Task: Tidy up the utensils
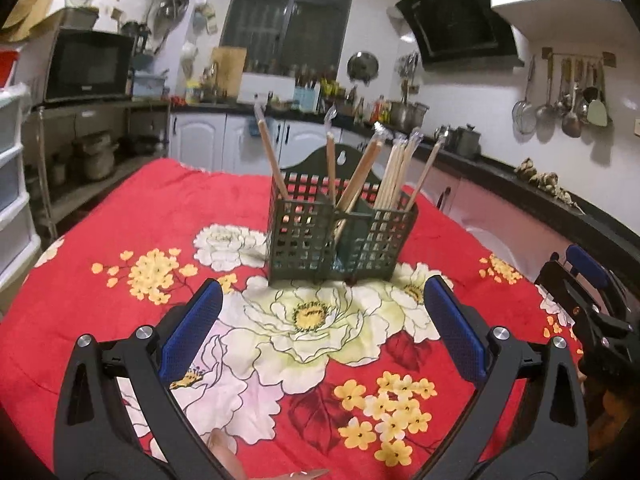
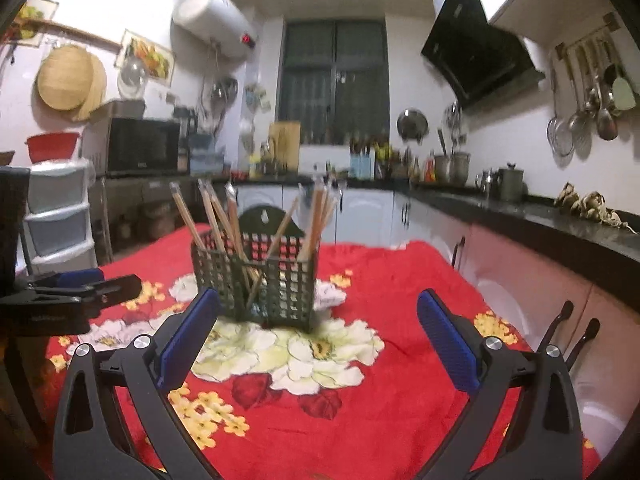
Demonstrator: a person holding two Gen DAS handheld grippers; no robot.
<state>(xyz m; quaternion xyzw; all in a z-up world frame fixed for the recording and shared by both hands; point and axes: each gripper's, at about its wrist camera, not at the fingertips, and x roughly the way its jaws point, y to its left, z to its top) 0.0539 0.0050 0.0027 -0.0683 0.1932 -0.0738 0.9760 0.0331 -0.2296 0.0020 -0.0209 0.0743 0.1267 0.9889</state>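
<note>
1. The green basket (image 1: 342, 236) is standing upright on the bench (image 1: 120, 208), straight ahead of both tongs, in the middle of the red flowered cloth (image 1: 440, 420). It is divided into compartments, and the chopsticks (image 1: 394, 168) are sitting in them.
2. The long axis of the chopsticks is running steeply upward, and they are leaning outward in several directions, with the tips above the basket rim. I think a grasp must come from above or from the side near the tips.
3. The left tongs (image 1: 322, 312) are staying released, with nothing between the blue pads. The basket is lying just beyond their tips, a little toward the centre.
4. The right tongs (image 2: 318, 320) are also standing wide apart and holding nothing. In the right wrist view the basket is sitting slightly left of their centre line.
5. Which hand is nearer I cannot tell; both seem near.
6. Nothing is blocking the way on the cloth. The other tongs are showing at the edge of each view, so the two may be crowding each other at the basket.
</note>
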